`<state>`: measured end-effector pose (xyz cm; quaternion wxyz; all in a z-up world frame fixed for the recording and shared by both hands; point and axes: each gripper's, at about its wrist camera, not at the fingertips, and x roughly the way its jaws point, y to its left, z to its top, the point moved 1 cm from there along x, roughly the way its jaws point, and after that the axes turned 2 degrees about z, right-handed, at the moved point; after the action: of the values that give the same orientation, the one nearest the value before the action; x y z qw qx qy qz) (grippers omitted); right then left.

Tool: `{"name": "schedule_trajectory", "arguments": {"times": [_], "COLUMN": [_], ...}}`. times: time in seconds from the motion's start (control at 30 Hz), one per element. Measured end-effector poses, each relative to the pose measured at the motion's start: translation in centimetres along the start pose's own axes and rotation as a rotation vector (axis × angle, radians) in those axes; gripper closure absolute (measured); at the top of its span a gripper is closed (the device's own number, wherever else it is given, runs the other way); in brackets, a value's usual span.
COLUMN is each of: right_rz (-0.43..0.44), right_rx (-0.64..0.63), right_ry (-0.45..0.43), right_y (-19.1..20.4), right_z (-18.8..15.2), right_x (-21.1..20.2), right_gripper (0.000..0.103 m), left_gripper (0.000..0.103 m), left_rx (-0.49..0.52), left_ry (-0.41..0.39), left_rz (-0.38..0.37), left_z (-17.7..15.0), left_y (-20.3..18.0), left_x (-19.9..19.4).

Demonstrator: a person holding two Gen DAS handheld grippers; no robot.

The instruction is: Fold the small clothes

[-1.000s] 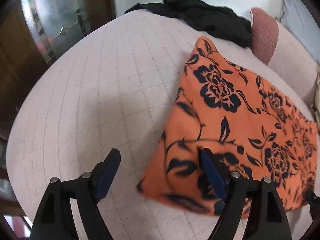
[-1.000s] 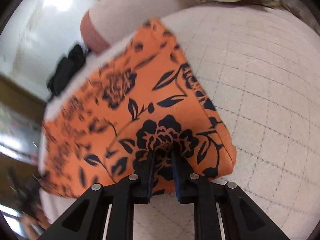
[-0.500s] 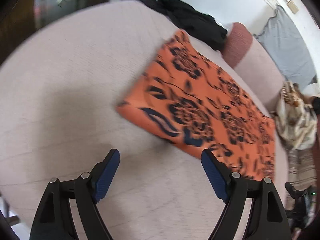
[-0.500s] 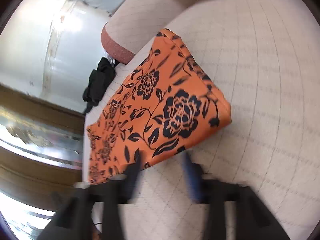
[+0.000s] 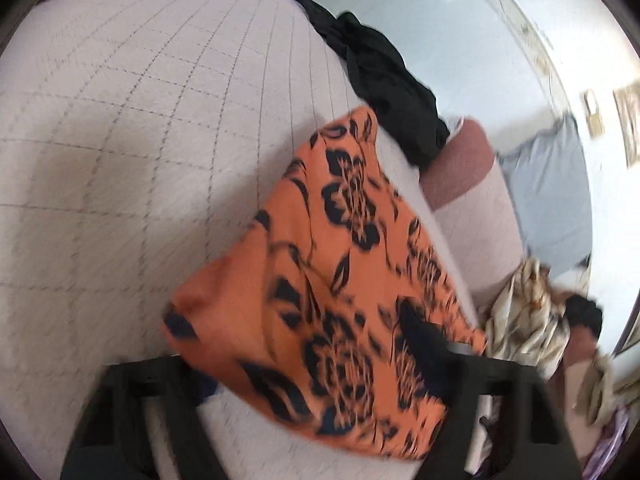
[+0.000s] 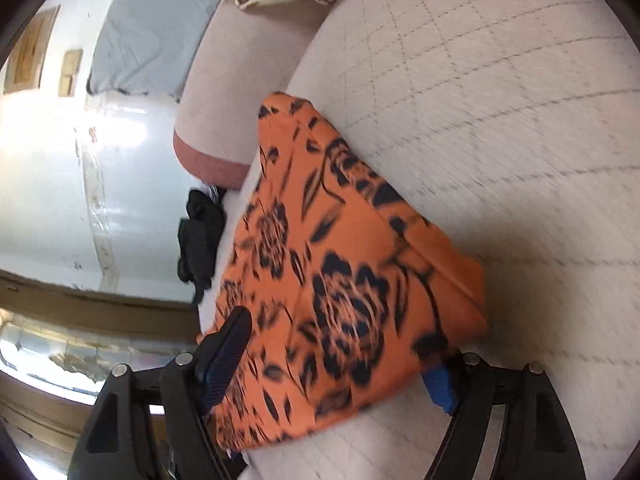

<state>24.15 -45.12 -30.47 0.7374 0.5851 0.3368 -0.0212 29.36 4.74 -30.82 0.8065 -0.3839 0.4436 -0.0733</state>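
1. Bed (image 5: 120, 128): quilted, pale, soft under everything; gives when pressed, so a low edge pick probably sinks in a bit.
2. Cloth (image 5: 328, 280) / (image 6: 340, 272): orange with black flowers, lies on the bed, already doubled into a rough rectangle, folded edge showing thick at the near right corner in the right view. Judged light, limp, thin, not fragile, likely a little slick; no stiffness, so sags wherever unsupported. Best hold: both layers together at the near corners or along the near hem, pinched deep so the under layer does not slip out.
3. Black garment (image 5: 384, 80): heaped beyond the cloth's far end, near but apart. Patterned heap (image 5: 528, 320): at the right side, just beside the cloth's edge in the left view.
4. Left gripper (image 5: 312, 356): low, tilted, straddling the near end of the cloth; jaws wide, right finger over the fabric, left finger mostly hidden under the cloth edge. Nothing pinched. Blurred.
5. Right gripper (image 6: 336, 356): low over the near end too, pointing along the cloth's length; jaws wide, one finger on each side of the cloth's width, blue pad (image 6: 438, 386) at the thick corner. Not clamped.
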Motion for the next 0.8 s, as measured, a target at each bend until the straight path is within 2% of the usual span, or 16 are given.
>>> {"name": "schedule_trajectory", "arguments": {"times": [0.07,0.1,0.2,0.27,0.4,0.5,0.63,0.8], "right_rz": [0.012,0.015,0.002,-0.054,-0.103,-0.076,-0.083,-0.084], "right_rx": [-0.010,-0.018,-0.052,-0.094,-0.171,-0.233,-0.286,-0.262], "right_ry": [-0.021,-0.030,-0.033,-0.023,-0.053,-0.097,-0.141,-0.133], "right_y": [0.3,0.5,0.9,1.1,2.7,4.7,6.0,4.2], "right_z": [0.4,0.6,1.2,1.5,0.9,-0.3,-2.8,-6.0], "right_x": [0.6,0.9,2.3,3.1,2.5,0.4,-3.2,-8.6], "right_gripper": [0.028,0.030,0.046,0.082,0.085,0.086,0.087,0.087], "left_gripper": [0.074,0.075,0.073,0.072,0.085,0.086,0.087,0.087], "left_rx": [-0.006,-0.012,0.001,-0.002,0.025,0.079,0.113,0.134], "left_ry": [-0.011,-0.019,-0.031,-0.029,-0.058,-0.087,-0.076,-0.030], "left_rz": [0.044,0.045,0.060,0.054,0.053,0.053,0.041,0.057], "left_z": [0.2,0.2,0.0,0.0,0.1,-0.3,-1.8,-5.1], "left_y": [0.2,0.1,-0.3,-0.1,-0.3,-1.0,-0.8,1.7], "left_x": [0.6,0.7,0.6,0.8,-0.1,-1.7,-5.2,-9.4]}}
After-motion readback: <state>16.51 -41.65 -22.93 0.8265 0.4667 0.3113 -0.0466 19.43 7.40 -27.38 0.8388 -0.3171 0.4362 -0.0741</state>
